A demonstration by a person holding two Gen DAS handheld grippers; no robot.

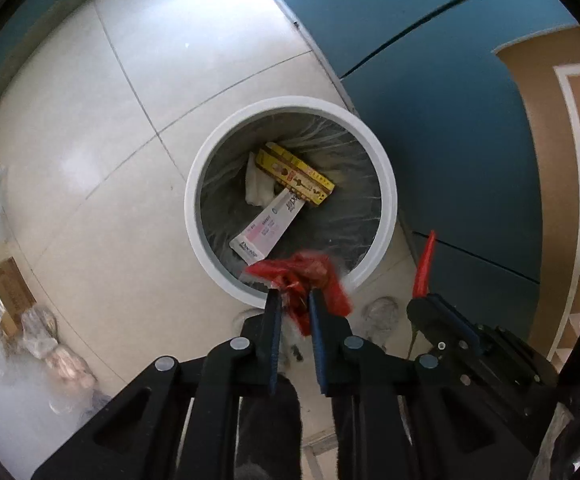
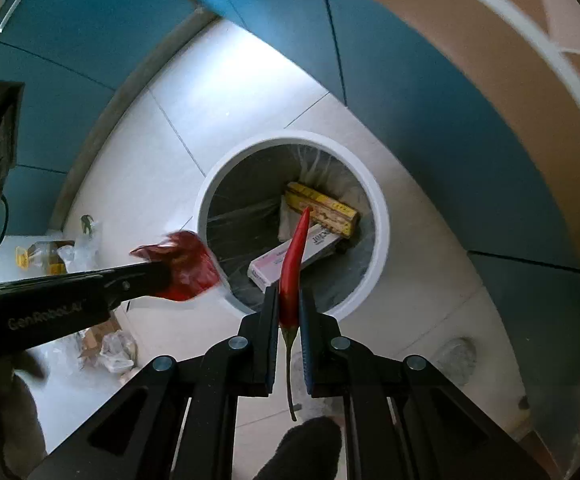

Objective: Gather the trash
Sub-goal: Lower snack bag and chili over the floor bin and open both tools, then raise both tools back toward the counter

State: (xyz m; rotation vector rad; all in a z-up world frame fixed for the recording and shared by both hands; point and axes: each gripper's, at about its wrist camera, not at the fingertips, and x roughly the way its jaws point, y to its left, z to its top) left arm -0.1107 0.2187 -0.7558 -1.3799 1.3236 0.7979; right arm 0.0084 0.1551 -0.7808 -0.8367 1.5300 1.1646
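Observation:
A white round bin (image 1: 194,216) (image 2: 382,232) with a clear liner stands on the tiled floor below both grippers. In it lie a yellow box (image 1: 298,172) (image 2: 322,208), a pink-and-white box (image 1: 268,224) (image 2: 274,260) and a white tissue (image 1: 256,184). My left gripper (image 1: 295,296) (image 2: 166,276) is shut on a crumpled red wrapper (image 1: 310,272) (image 2: 186,264) over the bin's near rim. My right gripper (image 2: 289,300) (image 1: 430,304) is shut on a red chili pepper (image 2: 294,264) (image 1: 424,264). The chili's tip points over the bin's opening and its green stem hangs back between the fingers.
Teal cabinet fronts (image 1: 430,80) (image 2: 430,120) curve around the bin's far and right sides. Plastic bags and a cardboard box (image 1: 6,300) lie on the floor at the left, with more bags (image 2: 50,256) in the right wrist view. A dark-gloved hand (image 2: 306,448) shows at the bottom.

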